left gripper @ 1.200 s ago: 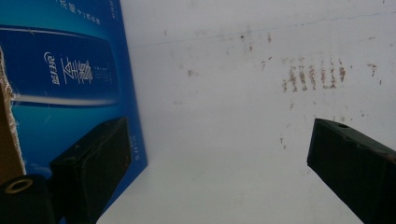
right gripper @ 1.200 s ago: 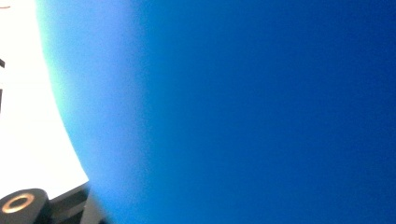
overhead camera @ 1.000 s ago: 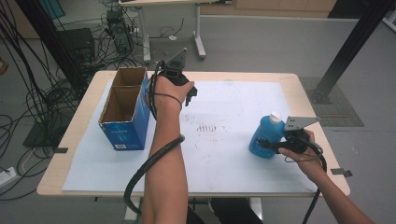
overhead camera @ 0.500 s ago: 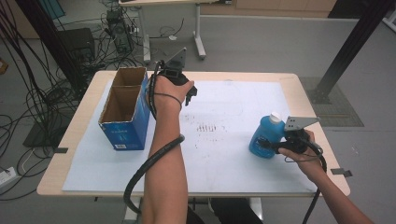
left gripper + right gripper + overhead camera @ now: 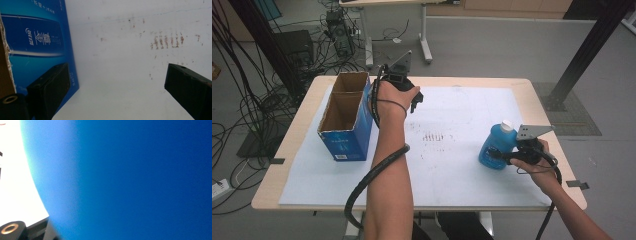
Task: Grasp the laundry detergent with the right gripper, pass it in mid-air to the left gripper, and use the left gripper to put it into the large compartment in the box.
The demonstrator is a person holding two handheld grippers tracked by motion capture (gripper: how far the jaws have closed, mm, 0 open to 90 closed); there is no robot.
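Near the counter's (image 5: 532,95) right edge stands the blue bottle (image 5: 493,146), upright, pinched by my right gripper (image 5: 504,156). My left gripper (image 5: 414,103), spread and empty, hovers beside the open box (image 5: 343,135). Next, I judge, comes lifting the bottle boxward.

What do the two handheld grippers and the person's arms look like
Both grippers are black. The left gripper and the right gripper each carry a grey three-cornered plate on top and trail a thick black cable. The left one's jaws are blocky, with a brass-ringed knob beside them. The forearms are bare, without sleeves.
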